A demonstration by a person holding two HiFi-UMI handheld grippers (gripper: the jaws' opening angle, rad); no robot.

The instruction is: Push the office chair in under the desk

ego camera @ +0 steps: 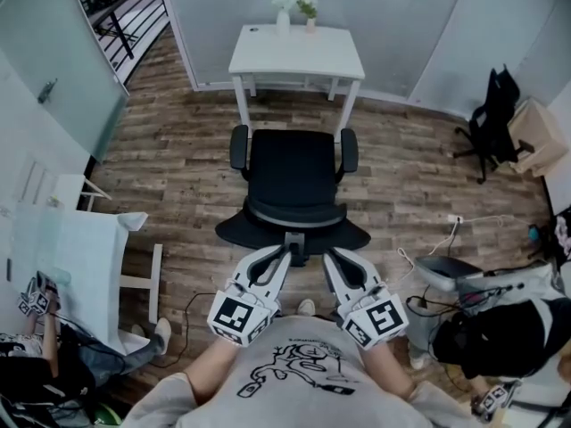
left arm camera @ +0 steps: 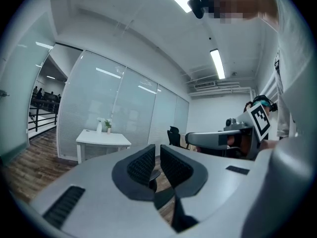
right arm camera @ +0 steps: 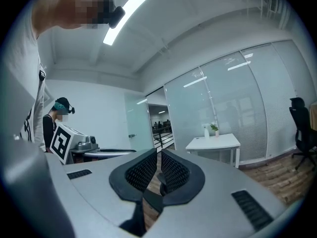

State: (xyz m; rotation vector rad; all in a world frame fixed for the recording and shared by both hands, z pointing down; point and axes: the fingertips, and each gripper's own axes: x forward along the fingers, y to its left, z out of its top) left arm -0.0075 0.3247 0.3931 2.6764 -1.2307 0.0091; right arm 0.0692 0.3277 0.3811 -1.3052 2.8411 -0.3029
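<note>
A black office chair (ego camera: 293,181) stands on the wood floor in front of a white desk (ego camera: 296,52), its backrest turned toward me. Its seat is just outside the desk's front legs. My left gripper (ego camera: 285,251) and right gripper (ego camera: 329,255) are side by side right behind the backrest, flanking its black rear support. Both are shut, with nothing between the pads. In the left gripper view the shut jaws point toward the desk (left arm camera: 103,139), and the right gripper (left arm camera: 223,138) shows at the right. The right gripper view also faces the desk (right arm camera: 214,143).
A spray bottle (ego camera: 284,14) and a small plant (ego camera: 309,9) stand on the desk. A second black chair (ego camera: 491,119) and a cardboard box (ego camera: 535,136) are at the right. A person (ego camera: 504,337) sits at the lower right, cables (ego camera: 455,230) lie nearby, and a white table (ego camera: 89,257) is at the left.
</note>
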